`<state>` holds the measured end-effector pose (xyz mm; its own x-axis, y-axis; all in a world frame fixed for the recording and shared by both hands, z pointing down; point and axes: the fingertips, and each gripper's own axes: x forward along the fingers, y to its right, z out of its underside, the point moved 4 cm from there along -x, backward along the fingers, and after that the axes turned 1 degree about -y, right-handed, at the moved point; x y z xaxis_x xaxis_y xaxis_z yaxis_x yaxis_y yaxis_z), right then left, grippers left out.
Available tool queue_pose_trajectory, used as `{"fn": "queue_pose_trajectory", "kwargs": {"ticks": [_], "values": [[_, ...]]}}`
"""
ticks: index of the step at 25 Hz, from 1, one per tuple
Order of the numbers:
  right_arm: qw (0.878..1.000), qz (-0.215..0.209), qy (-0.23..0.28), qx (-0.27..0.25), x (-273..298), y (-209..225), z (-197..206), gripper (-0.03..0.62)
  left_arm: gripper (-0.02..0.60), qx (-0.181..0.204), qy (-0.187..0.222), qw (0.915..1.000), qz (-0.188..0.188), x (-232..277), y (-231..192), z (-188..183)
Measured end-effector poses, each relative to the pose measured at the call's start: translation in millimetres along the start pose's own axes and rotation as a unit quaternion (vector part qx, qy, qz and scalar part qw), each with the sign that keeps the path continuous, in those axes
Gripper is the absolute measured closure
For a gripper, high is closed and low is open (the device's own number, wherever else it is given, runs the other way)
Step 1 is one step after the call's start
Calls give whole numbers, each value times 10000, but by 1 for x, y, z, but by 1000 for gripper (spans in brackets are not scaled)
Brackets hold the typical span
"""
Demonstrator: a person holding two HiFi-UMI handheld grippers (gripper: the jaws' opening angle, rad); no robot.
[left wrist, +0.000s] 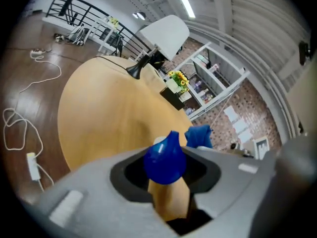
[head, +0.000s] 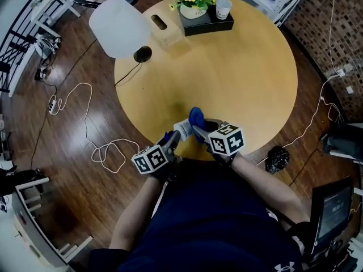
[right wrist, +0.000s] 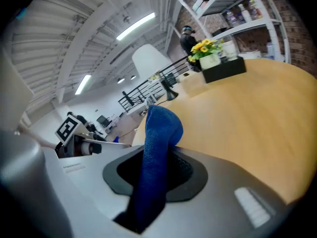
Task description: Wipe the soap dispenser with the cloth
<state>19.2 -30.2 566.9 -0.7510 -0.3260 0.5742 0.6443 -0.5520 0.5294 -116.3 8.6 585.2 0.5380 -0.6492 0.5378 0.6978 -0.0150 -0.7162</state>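
Both grippers hover over the near edge of the round wooden table [head: 238, 78]. My left gripper [head: 173, 137] is shut on the soap dispenser [head: 182, 128]. In the left gripper view its blue pump head [left wrist: 165, 157] stands up between the jaws, with a tan body below it. My right gripper [head: 198, 132] is shut on the blue cloth [head: 197, 117], which rises in a folded hump [right wrist: 156, 148] out of the jaws. The cloth [left wrist: 199, 136] sits just right of the dispenser's top, close to it. Whether they touch I cannot tell.
At the table's far side stand a white lamp [head: 119, 26], a wooden tissue box [head: 164, 30], and a black tray [head: 205, 21] with sunflowers and a cup [head: 223, 8]. White cables [head: 85, 118] trail over the floor on the left. A black bag [head: 278, 158] lies right.
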Motion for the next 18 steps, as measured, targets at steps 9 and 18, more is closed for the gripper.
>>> {"fn": "queue_pose_trajectory", "kwargs": {"ticks": [9,18], "values": [[9880,-758,-1277,-434,56,-28,-1,499,440,-93,7,9997,240,-3,-1,10],[9811,-152,-1385,1343,50,64,7,497,440,65,45,9998,158,-6,-2,8]]}}
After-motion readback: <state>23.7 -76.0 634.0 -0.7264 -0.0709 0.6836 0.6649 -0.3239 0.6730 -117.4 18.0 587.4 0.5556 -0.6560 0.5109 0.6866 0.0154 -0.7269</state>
